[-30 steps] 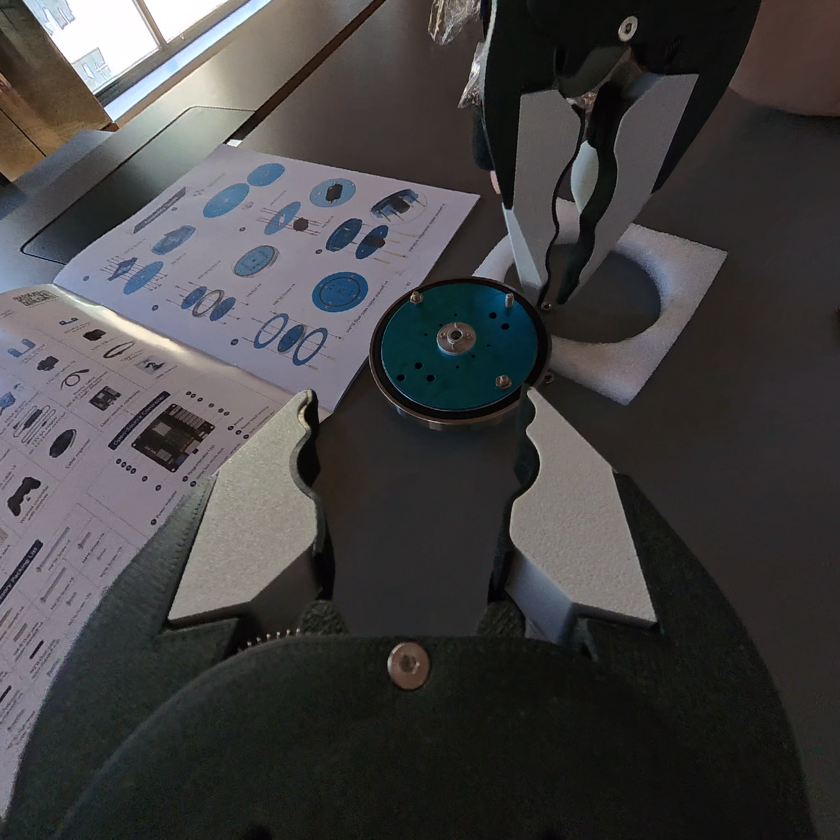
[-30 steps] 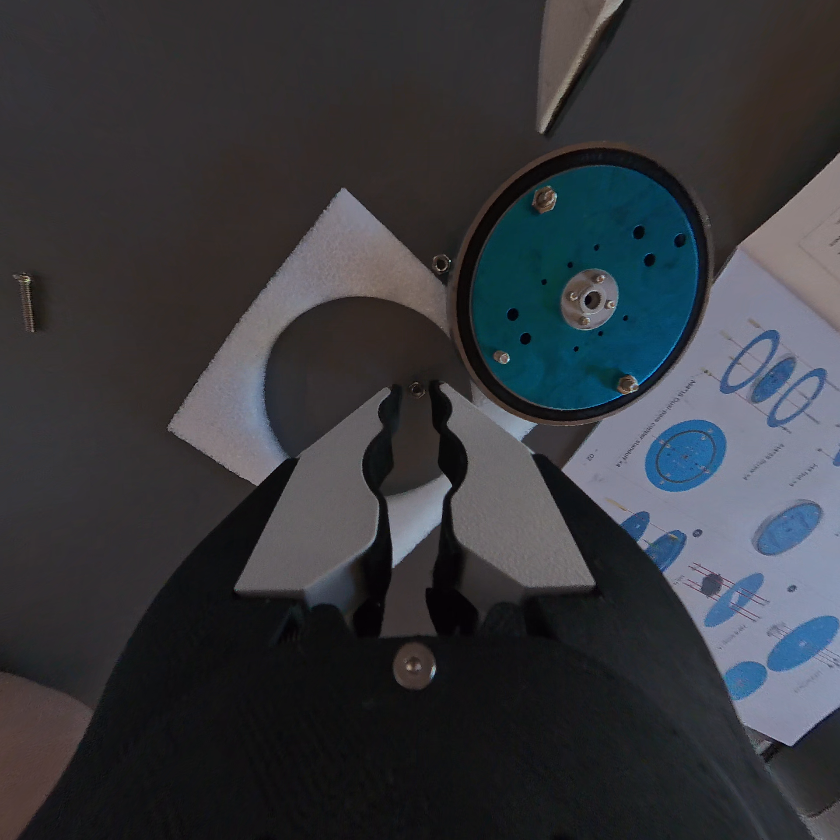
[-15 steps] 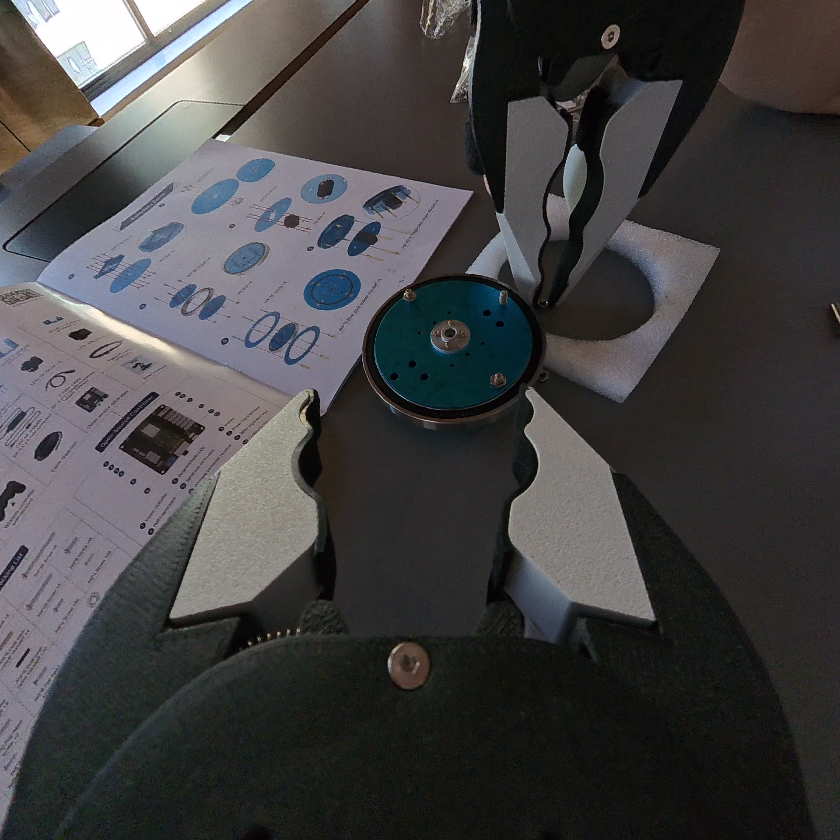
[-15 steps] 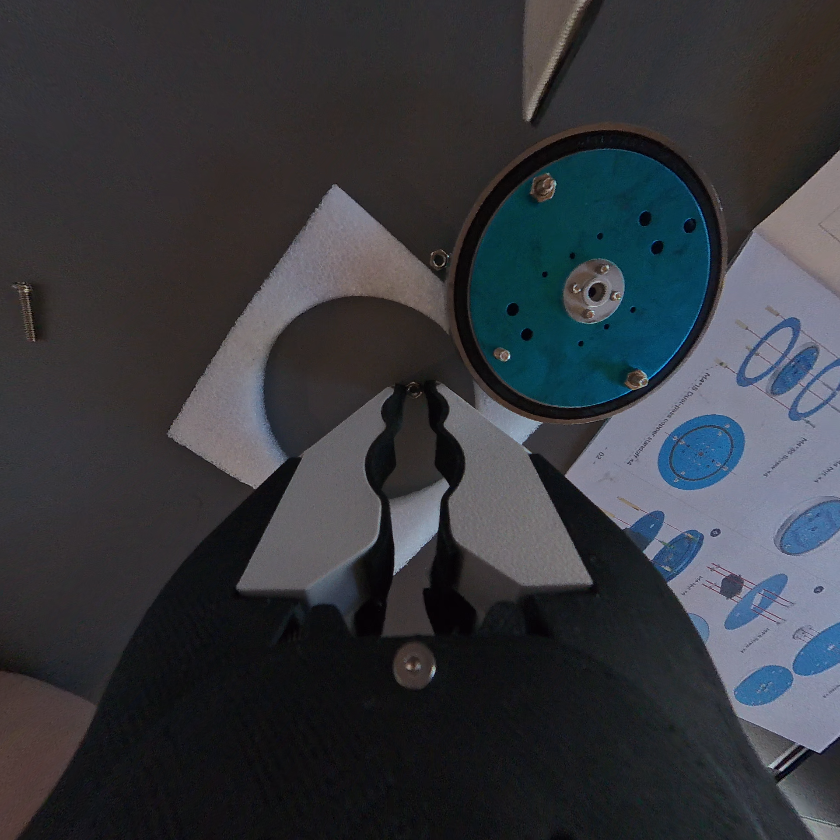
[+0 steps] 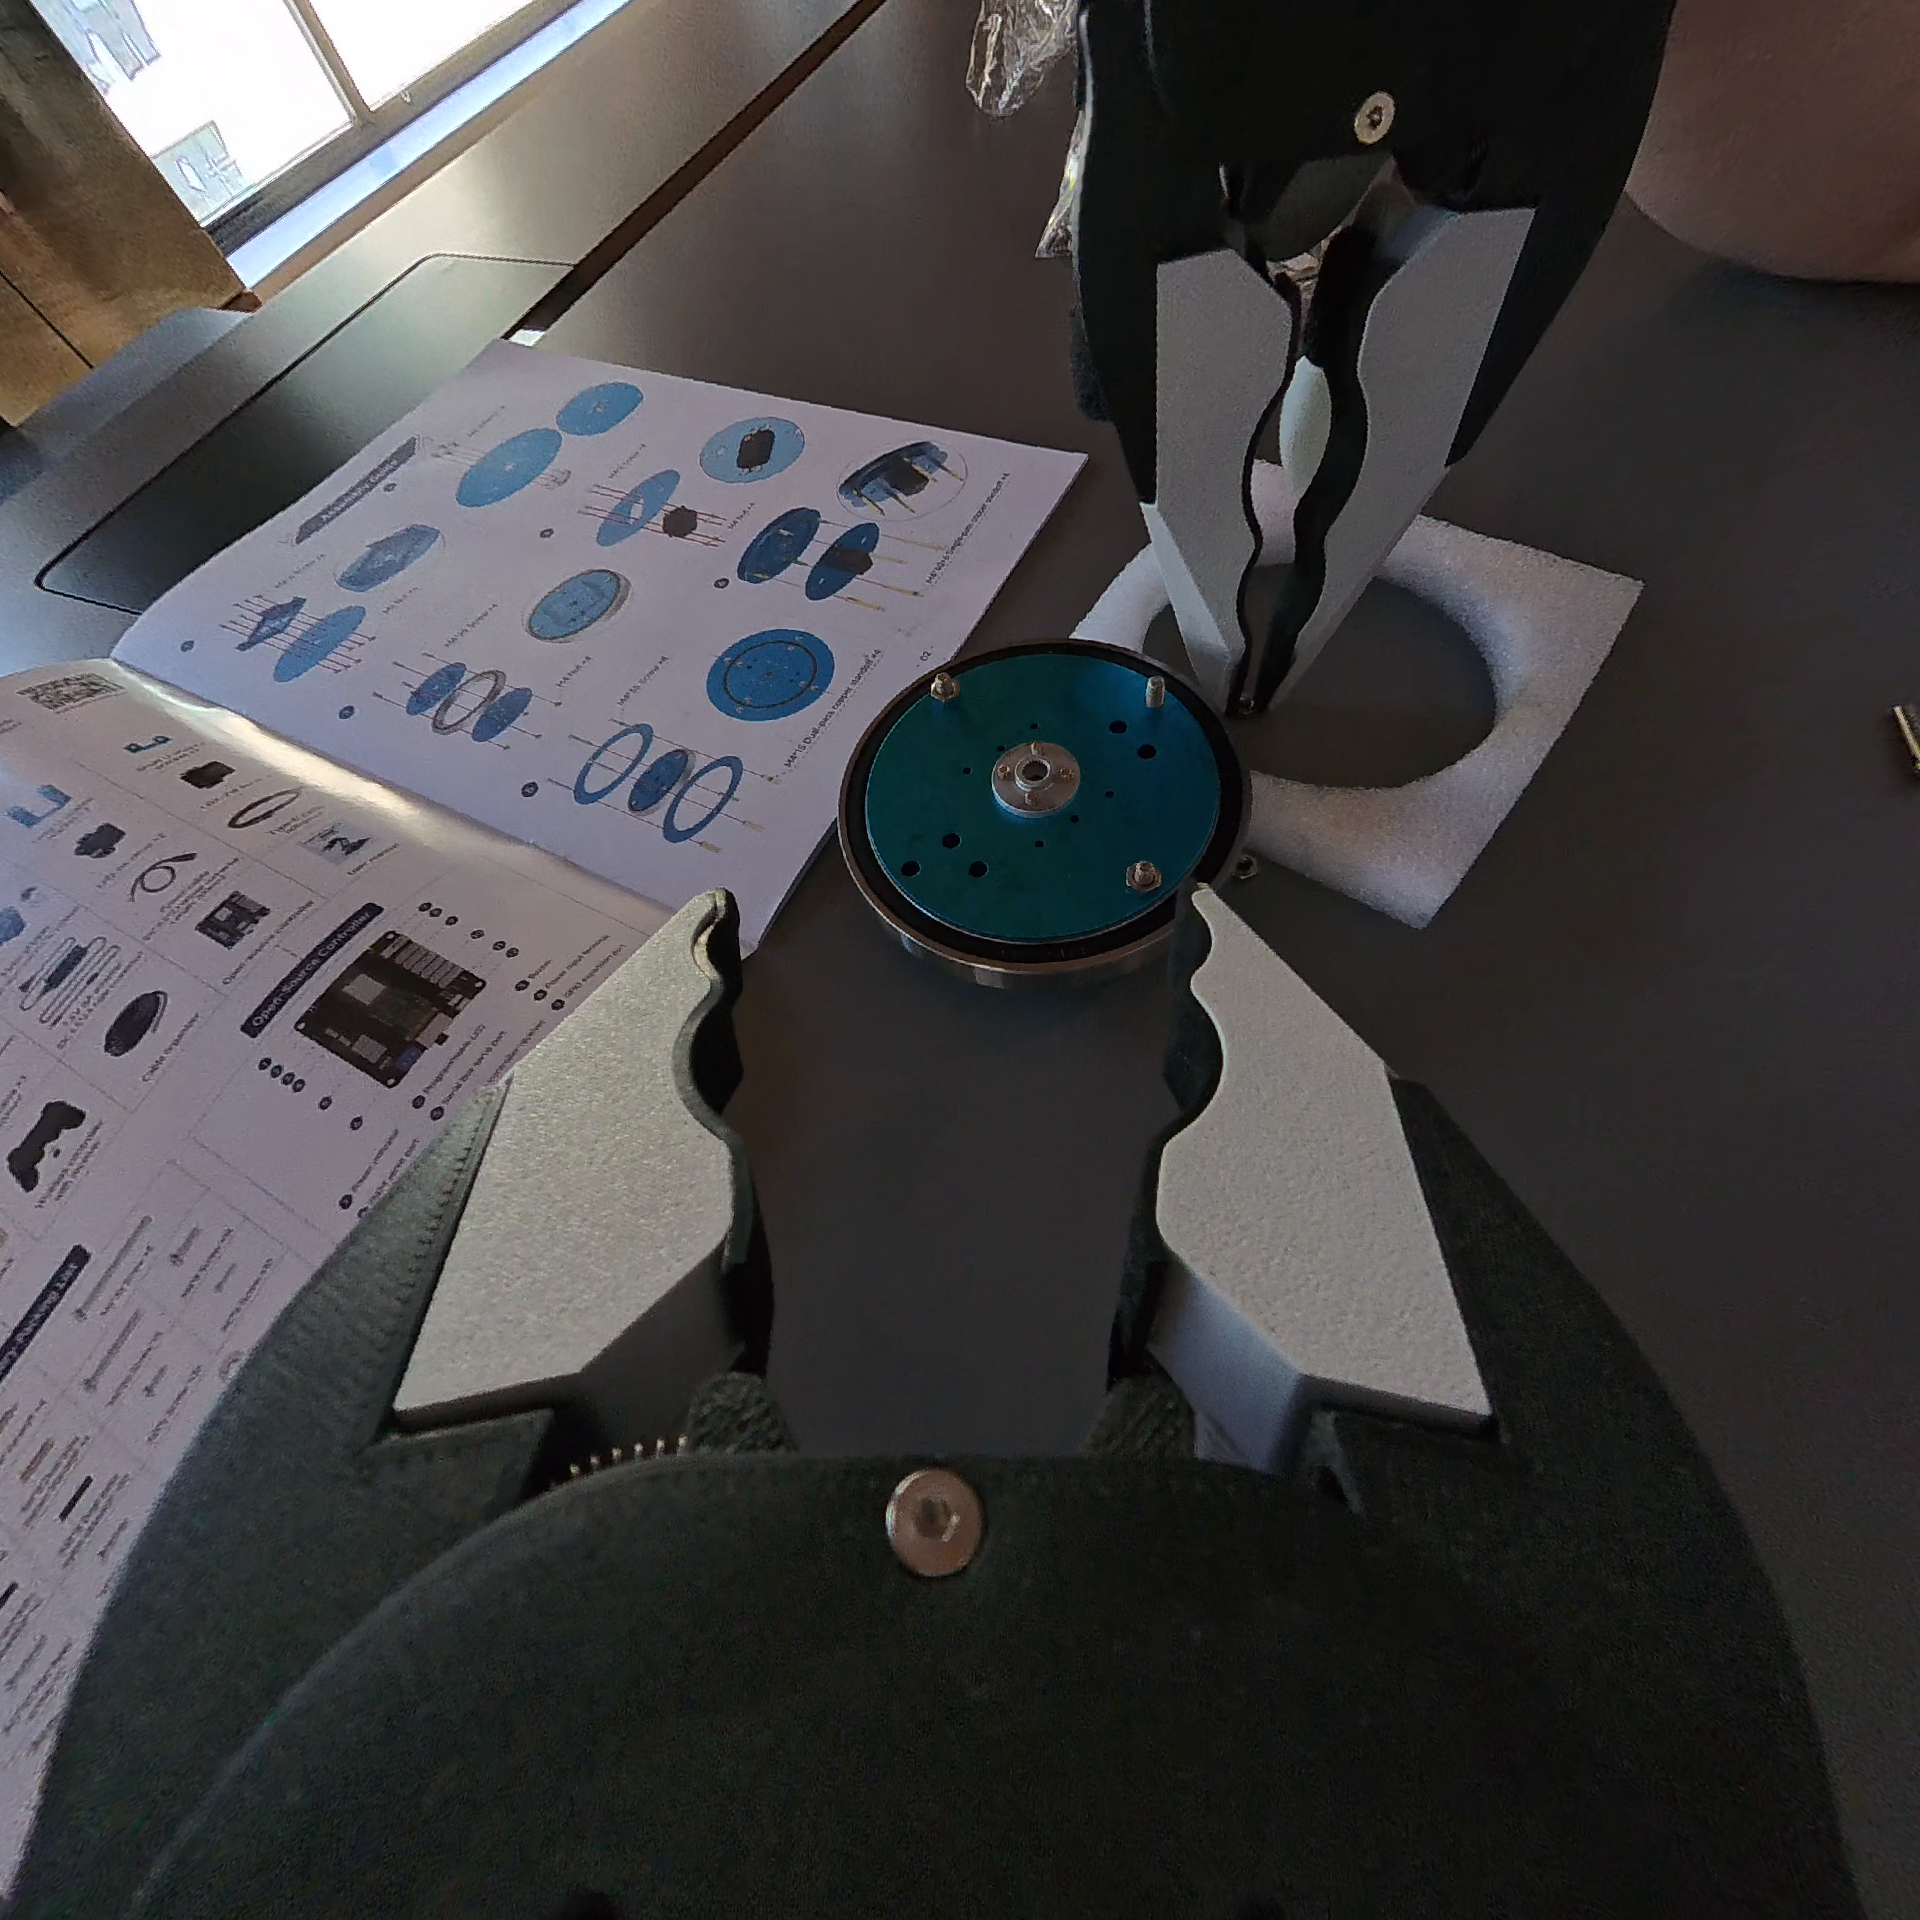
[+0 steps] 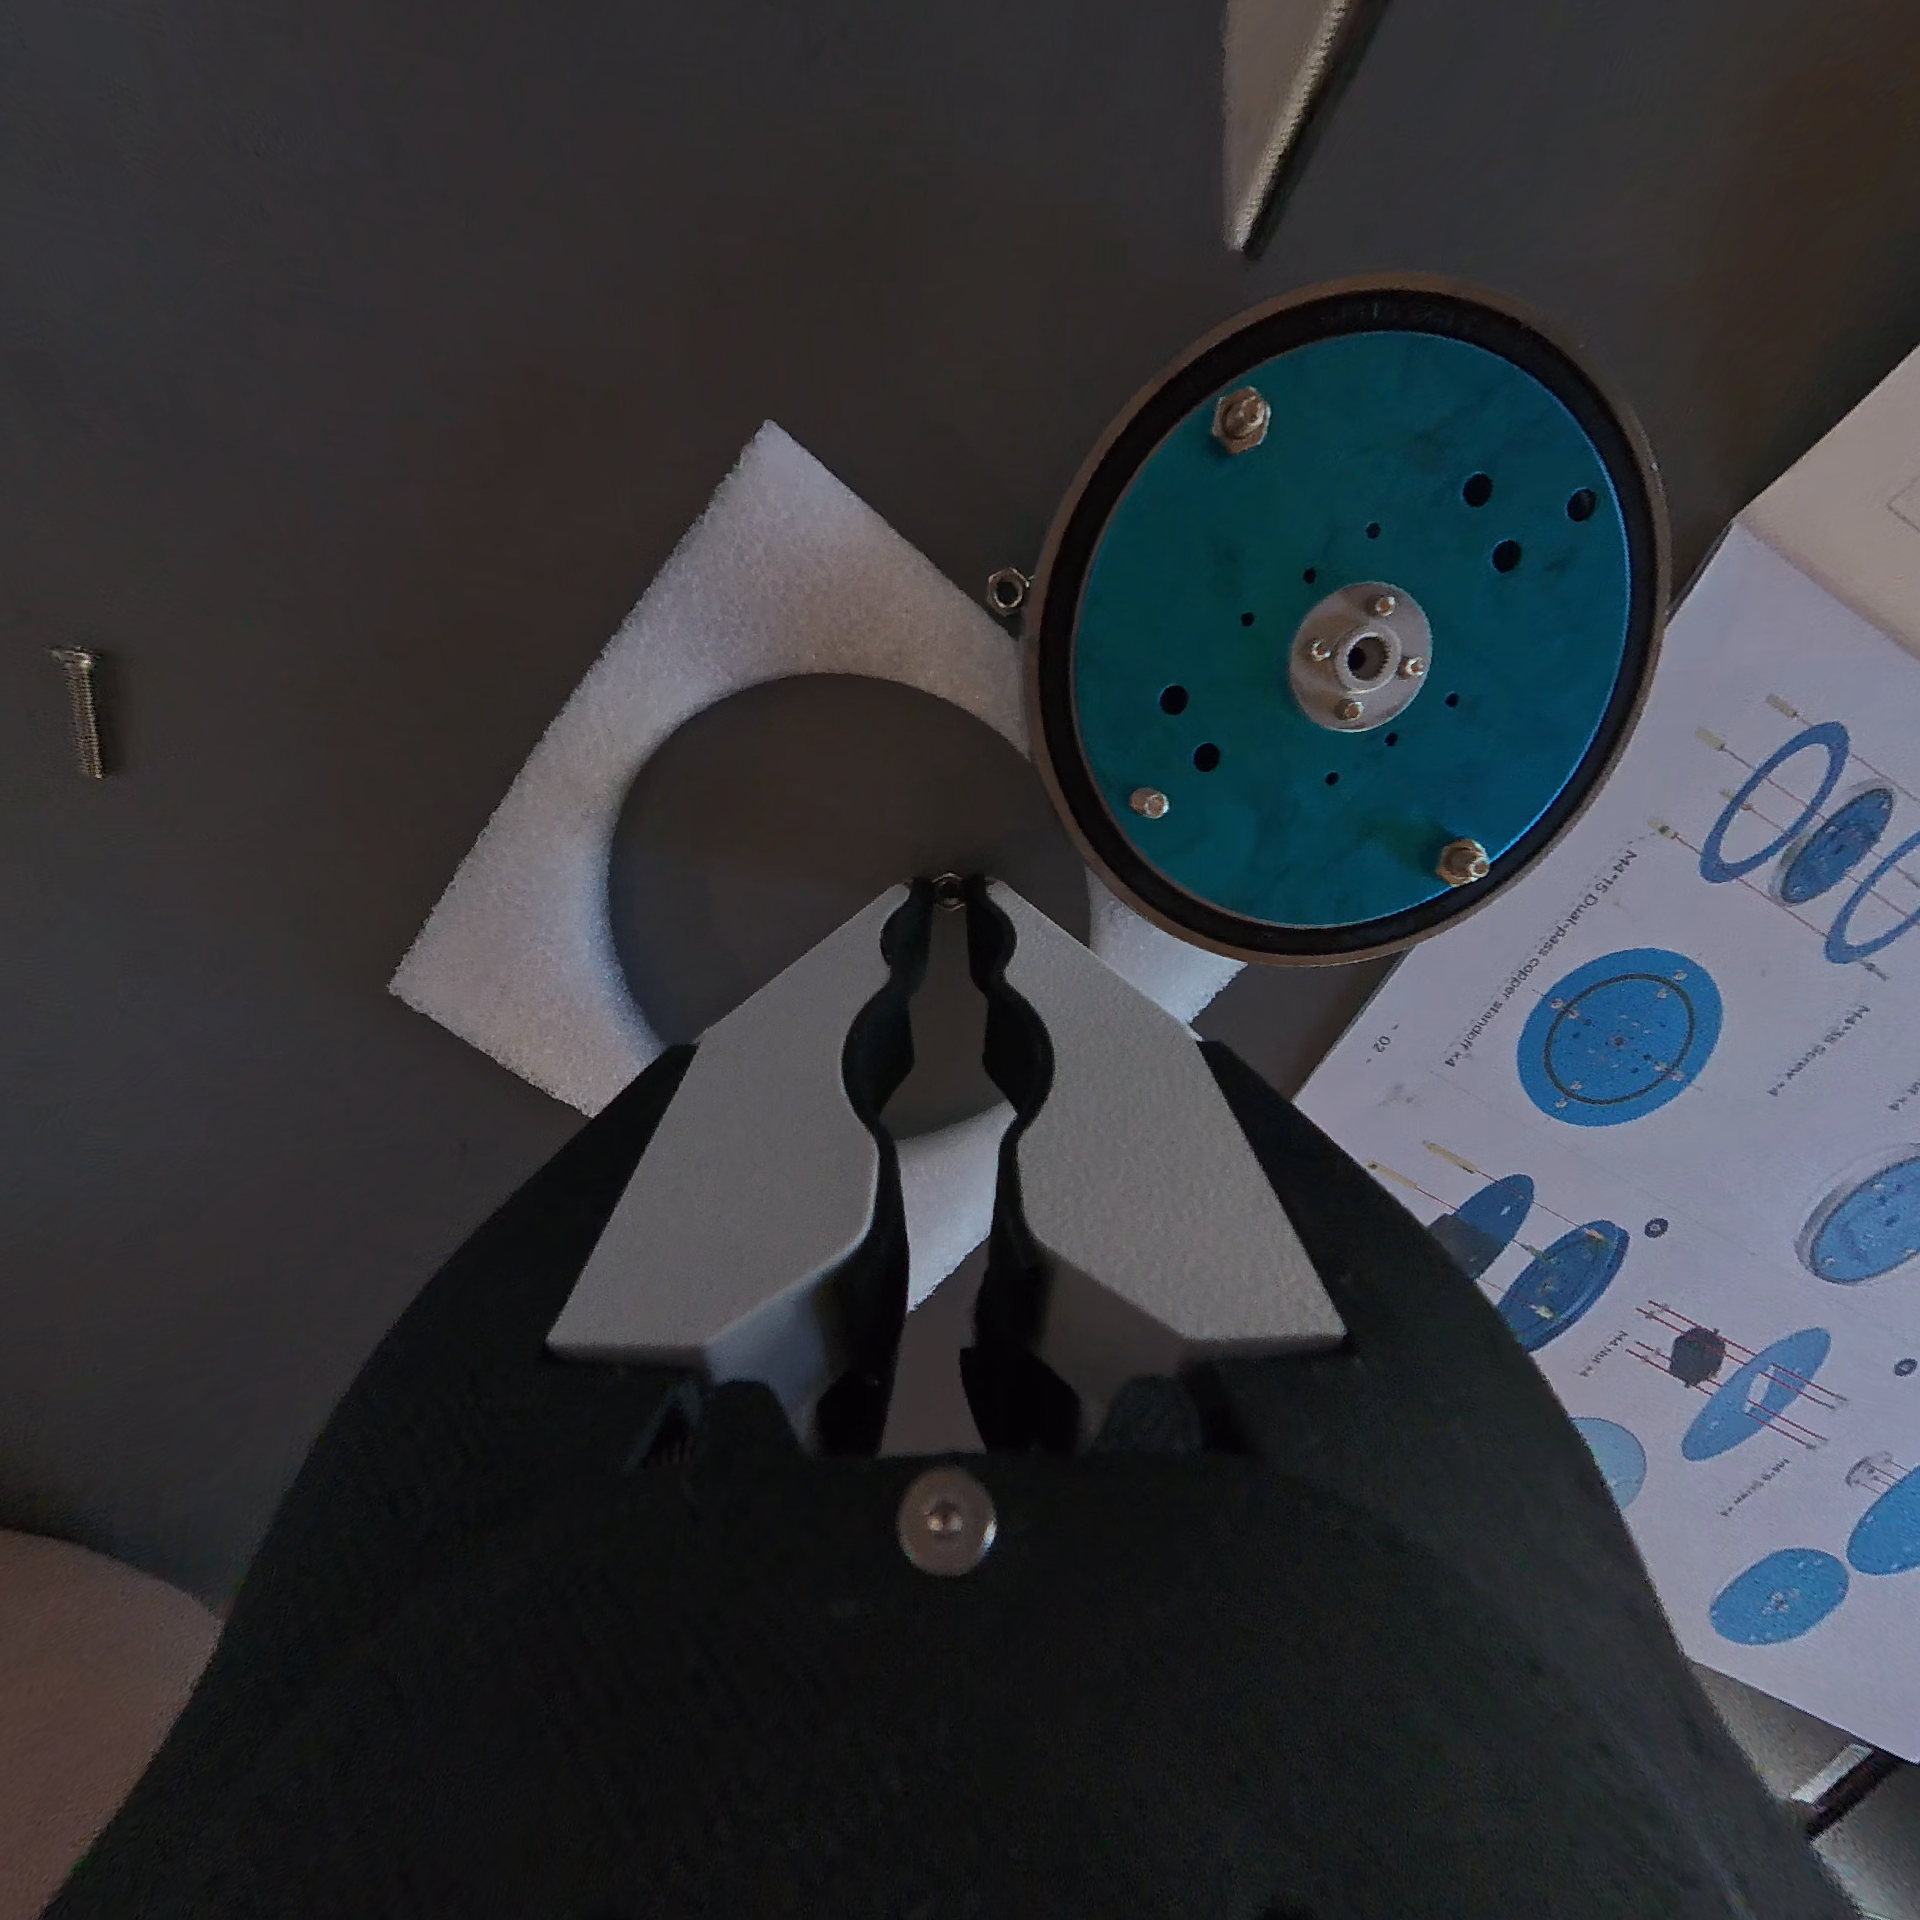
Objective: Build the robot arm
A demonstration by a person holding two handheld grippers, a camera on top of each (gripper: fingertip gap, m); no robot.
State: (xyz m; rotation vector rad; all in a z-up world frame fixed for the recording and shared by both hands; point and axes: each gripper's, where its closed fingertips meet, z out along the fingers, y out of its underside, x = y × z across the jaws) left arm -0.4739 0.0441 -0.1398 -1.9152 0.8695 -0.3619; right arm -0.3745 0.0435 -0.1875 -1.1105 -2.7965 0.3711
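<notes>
Right gripper (image 6: 948,888) points straight down into the round cut-out of the white foam square (image 6: 727,582), its jaws drawn nearly together and pinching a tiny metal nut (image 6: 947,886) right at the tips; from the left wrist view the same gripper (image 5: 1252,696) stands upright with its tips on the dark table (image 5: 1662,1039) inside the foam hole, just beside the rim of the blue disc (image 5: 1039,821). That disc (image 6: 1351,623), teal with a black ring, a silver hub in the middle and three studs standing up near its edge, overlaps a corner of the foam; a second loose nut (image 6: 1005,590) sits on the foam touching the disc's rim. Left gripper (image 5: 956,914) hangs wide open in front of the disc, one fingertip (image 5: 1205,914) just at the disc's near edge, the other over the edge of the open instruction booklet (image 5: 416,779), gripping nothing. A lone screw (image 6: 83,712) lies well apart on the table, out past the foam's far side
</notes>
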